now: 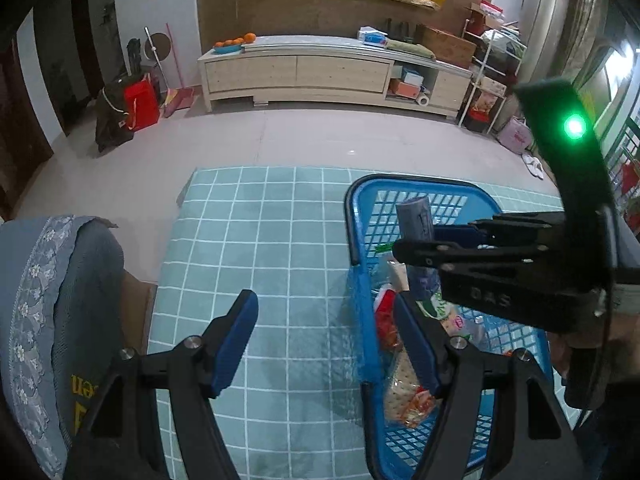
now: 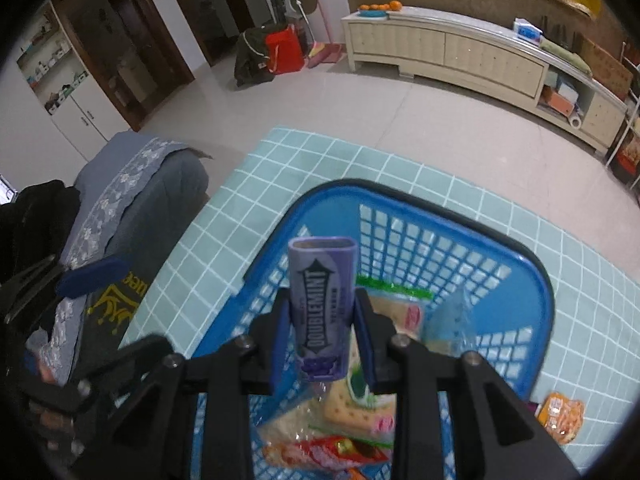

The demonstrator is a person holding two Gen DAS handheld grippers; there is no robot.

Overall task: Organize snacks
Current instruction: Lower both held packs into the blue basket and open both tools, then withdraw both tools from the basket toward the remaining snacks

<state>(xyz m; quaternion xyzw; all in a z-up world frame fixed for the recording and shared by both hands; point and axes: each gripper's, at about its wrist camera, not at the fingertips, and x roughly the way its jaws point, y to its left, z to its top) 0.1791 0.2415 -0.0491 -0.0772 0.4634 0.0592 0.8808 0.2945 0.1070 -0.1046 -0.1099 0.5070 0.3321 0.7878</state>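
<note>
My right gripper point(image 2: 322, 332) is shut on a purple Doublemint gum box point(image 2: 322, 300) and holds it above the blue plastic basket point(image 2: 532, 276). The box also shows in the left wrist view point(image 1: 416, 222), held by the right gripper point(image 1: 412, 248) over the basket point(image 1: 356, 216). The basket holds several snack packets: cracker packs point(image 2: 352, 404) and a red wrapper point(image 2: 340, 450). My left gripper point(image 1: 326, 344) is open and empty, low over the teal checked tablecloth point(image 1: 260, 240), its right finger at the basket's left wall.
An orange snack packet point(image 2: 560, 420) lies on the cloth right of the basket. A chair with a blue-grey cover point(image 1: 48, 300) stands at the left. Beyond the table are tiled floor and a long low cabinet point(image 1: 320, 72).
</note>
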